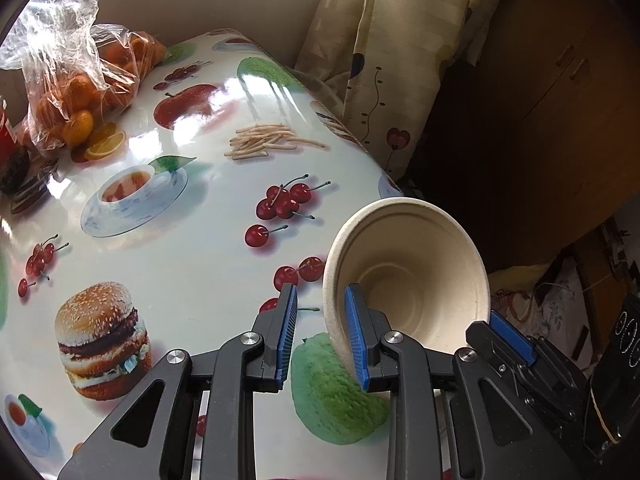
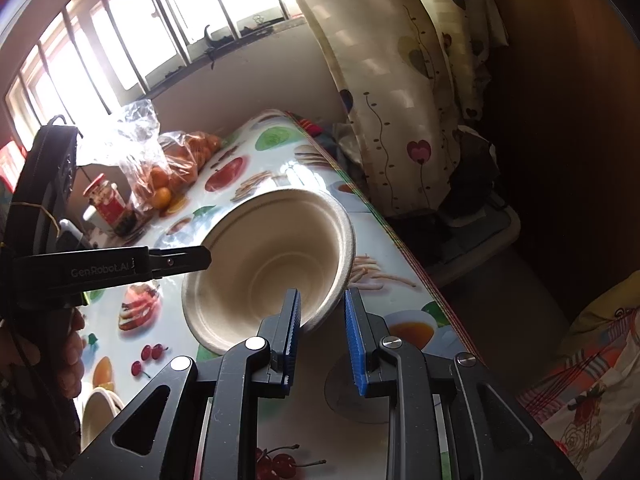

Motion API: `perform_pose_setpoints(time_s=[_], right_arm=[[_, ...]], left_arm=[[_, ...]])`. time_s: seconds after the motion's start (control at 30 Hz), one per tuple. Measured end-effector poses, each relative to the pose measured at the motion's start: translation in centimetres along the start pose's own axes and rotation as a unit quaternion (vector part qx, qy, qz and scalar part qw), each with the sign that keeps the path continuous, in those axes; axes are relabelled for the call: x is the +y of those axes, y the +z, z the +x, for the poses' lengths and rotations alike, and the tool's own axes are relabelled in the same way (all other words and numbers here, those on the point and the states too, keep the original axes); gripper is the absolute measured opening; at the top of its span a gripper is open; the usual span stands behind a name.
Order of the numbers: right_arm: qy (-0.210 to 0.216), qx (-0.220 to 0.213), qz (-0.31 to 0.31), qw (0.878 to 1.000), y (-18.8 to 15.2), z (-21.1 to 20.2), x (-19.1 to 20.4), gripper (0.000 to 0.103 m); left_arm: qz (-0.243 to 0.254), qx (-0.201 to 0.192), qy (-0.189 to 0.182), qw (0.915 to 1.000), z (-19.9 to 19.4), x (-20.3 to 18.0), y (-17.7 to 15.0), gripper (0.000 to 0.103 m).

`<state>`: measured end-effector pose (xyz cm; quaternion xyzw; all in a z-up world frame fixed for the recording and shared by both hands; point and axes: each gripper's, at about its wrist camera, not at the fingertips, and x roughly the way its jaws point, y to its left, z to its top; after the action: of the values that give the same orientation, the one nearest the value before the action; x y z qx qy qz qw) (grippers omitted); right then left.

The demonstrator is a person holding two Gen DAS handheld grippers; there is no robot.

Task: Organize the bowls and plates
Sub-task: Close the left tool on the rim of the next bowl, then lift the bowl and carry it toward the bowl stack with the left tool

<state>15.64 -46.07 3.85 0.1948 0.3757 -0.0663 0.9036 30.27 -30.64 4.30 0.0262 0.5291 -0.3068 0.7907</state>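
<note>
A beige paper bowl [image 1: 416, 276] is tipped on its side over the table's right part, its opening toward the cameras. In the left wrist view my left gripper [image 1: 320, 336] straddles the bowl's near rim, jaws apart with a wide gap on the outer side. The right gripper's blue fingertip [image 1: 514, 338] shows at the bowl's lower right. In the right wrist view my right gripper [image 2: 322, 340] straddles the rim of the same bowl [image 2: 256, 256], jaws apart. The left gripper's black finger [image 2: 176, 262] reaches the bowl's left rim. Another beige bowl [image 2: 100, 408] sits at the lower left.
The table has a glossy food-print cloth [image 1: 180, 248]. A plastic bag of oranges [image 1: 76, 92] lies at the far left, a red-lidded jar [image 2: 106, 200] beside it. A curtain [image 1: 384, 60] and a dark wooden cabinet [image 1: 560, 100] stand past the table's right edge.
</note>
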Motion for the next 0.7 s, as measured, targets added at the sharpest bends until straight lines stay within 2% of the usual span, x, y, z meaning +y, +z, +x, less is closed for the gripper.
perform_pose_setpoints(time_s=[0.23, 0.47, 0.7], right_arm=[[0.001, 0.001, 0.000, 1.000, -0.05, 0.00, -0.04, 0.022], [0.002, 0.004, 0.000, 1.000, -0.09, 0.19, -0.06, 0.022], [0.000, 0.004, 0.000, 1.000, -0.11, 0.19, 0.00, 0.022]], left_arm=[[-0.008, 0.005, 0.000, 1.0000, 0.28, 0.41, 0.07, 0.026], [-0.009, 0.007, -0.014, 0.9998, 0.25, 0.15, 0.02, 0.009], [-0.010, 0.005, -0.020, 0.9997, -0.06, 0.07, 0.02, 0.008]])
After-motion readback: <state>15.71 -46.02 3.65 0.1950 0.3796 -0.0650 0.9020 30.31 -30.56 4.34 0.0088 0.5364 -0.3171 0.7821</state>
